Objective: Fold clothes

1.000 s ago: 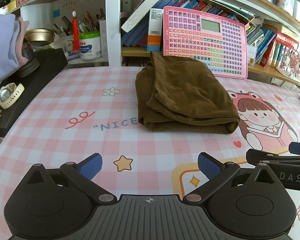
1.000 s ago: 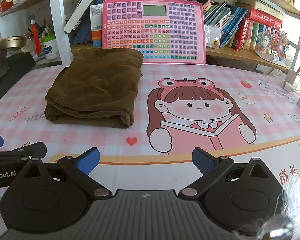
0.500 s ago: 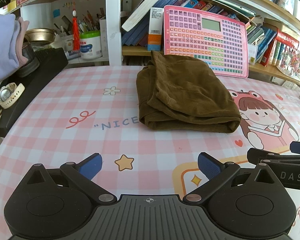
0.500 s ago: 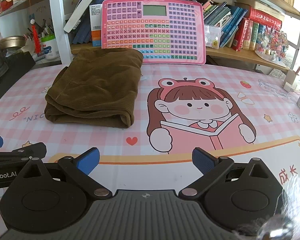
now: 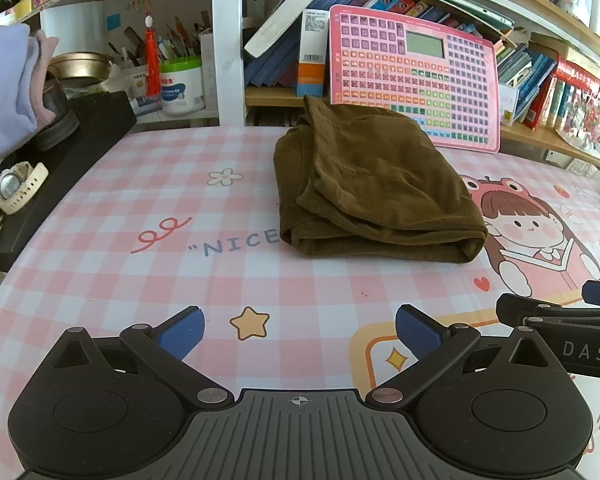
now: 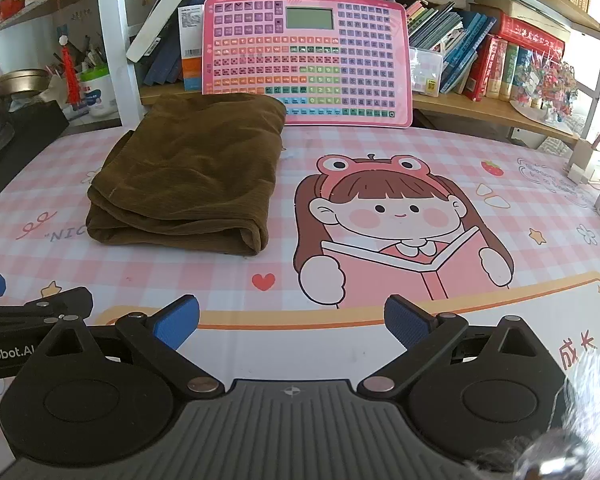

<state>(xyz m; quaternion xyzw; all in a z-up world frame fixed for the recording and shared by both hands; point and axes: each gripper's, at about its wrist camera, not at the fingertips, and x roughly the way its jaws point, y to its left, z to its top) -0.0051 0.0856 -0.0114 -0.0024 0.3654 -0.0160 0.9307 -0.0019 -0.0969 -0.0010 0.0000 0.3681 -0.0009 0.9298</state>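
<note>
A brown corduroy garment (image 5: pixel 372 184) lies folded into a thick rectangle on the pink checked table mat (image 5: pixel 160 264), towards the back; the right wrist view has the same garment (image 6: pixel 192 176) at the left. My left gripper (image 5: pixel 298 330) hovers open near the front edge, well short of the cloth, with nothing between its blue pads. My right gripper (image 6: pixel 292 322) is also open and empty, to the right of the garment's near corner. Each gripper's side shows at the edge of the other's view.
A pink keyboard toy (image 6: pixel 308 60) leans against the bookshelf (image 6: pixel 480 108) right behind the garment. A black tray (image 5: pixel 68 160) with a white watch (image 5: pixel 16 188) sits at the table's left edge. Pen pots and a white jar (image 5: pixel 180 84) stand on the shelf.
Almost nothing has changed: the left wrist view has drifted very slightly, and the garment and both open grippers hold their places.
</note>
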